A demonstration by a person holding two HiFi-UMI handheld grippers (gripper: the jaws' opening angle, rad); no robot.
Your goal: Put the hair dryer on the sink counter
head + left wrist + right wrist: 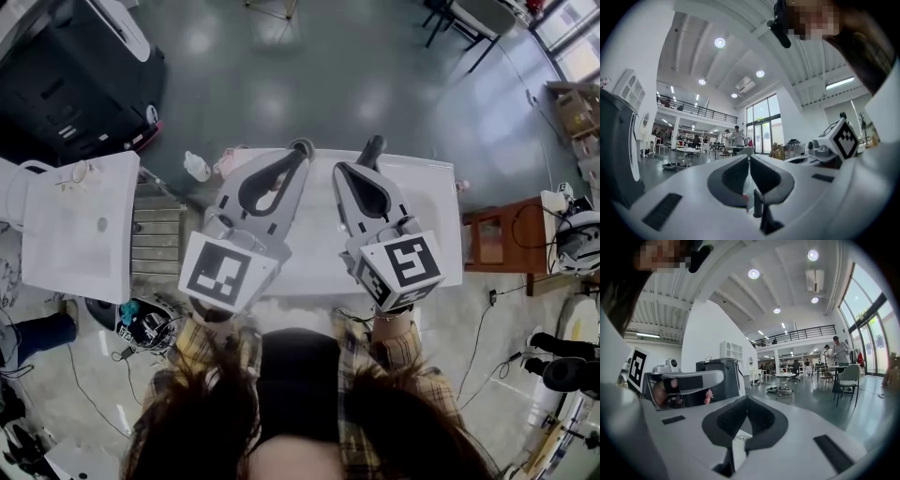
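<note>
Both grippers are held up level, side by side, over a white bathtub (pixel 441 220). In the head view my left gripper (pixel 302 148) has its jaws together and nothing between them. In its own view the left gripper (pixel 749 160) shows its dark pads meeting at the tips. My right gripper (pixel 373 145) is also shut and empty, and the right gripper (pixel 747 400) in its own view has its tips touching. The white sink counter (pixel 56 244) lies at the left, with a small object (pixel 75 174) near its far edge. I cannot pick out the hair dryer with certainty.
A dark and teal object (pixel 141 323) with a cord lies on the floor by the counter's near corner. A white bottle (pixel 197 167) stands by the tub's far left corner. A black machine (pixel 75 75) is at far left, a wooden stand (pixel 487 239) right of the tub.
</note>
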